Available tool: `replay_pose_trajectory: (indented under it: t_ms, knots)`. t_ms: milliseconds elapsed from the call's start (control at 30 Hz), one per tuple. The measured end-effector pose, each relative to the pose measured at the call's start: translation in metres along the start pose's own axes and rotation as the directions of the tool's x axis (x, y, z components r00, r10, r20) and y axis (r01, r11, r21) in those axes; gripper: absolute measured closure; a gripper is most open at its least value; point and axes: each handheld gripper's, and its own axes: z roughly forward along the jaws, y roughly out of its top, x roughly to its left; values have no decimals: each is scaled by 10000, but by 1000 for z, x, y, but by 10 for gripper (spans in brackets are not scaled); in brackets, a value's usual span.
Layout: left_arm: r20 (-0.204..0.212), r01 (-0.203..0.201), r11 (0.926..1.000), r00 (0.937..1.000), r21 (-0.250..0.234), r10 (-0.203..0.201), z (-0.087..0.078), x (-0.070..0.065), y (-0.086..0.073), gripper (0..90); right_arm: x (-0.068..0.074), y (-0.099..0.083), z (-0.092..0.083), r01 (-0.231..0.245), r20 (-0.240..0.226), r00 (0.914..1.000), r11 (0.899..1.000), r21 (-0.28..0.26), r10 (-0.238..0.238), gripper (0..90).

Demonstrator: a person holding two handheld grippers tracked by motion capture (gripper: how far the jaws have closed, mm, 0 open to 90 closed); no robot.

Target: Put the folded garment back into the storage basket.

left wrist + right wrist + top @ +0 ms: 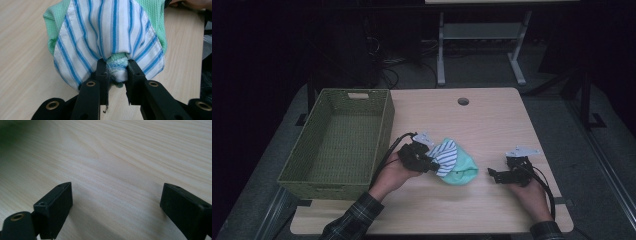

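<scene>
Nearest the camera in the high view, two forearms come up from the bottom edge, the left one in a plaid sleeve [357,212]. Each hand holds a gripper over the pale wooden surface [492,120].

The left gripper [432,164] has its jaws clamped on a bunched fold of cloth [454,162], a mint-green knit piece with a white, blue-striped fabric over it. In the left gripper view the cloth [110,32] fans out above the jaws, and the pinched part (green knit with a striped hem wrapped round it) sits squeezed between the two black pads. The rest of the cloth spreads toward the middle of the surface, just beside the left hand [394,172]; whether its far end touches the wood or hangs just clear I cannot tell.

The right gripper [492,175] is well apart from the cloth, off to the right, pointing toward it. Its jaws stand wide apart, and in the right gripper view bare wood grain lies between them.

Farther left, a green woven basket [384,120] stands at the surface's left edge, near the left hand. Beyond, close to the far edge, a small round hole [463,101] is set in the wood.
</scene>
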Motion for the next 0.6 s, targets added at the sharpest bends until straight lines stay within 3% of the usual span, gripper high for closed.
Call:
replay_pose_trajectory:
  t_ms: [600]
  knots:
    - [-511,-205,9994,9985,-296,190,-58,11,28,747,0,0,0,6,3,10000,10000,3,-6,105]
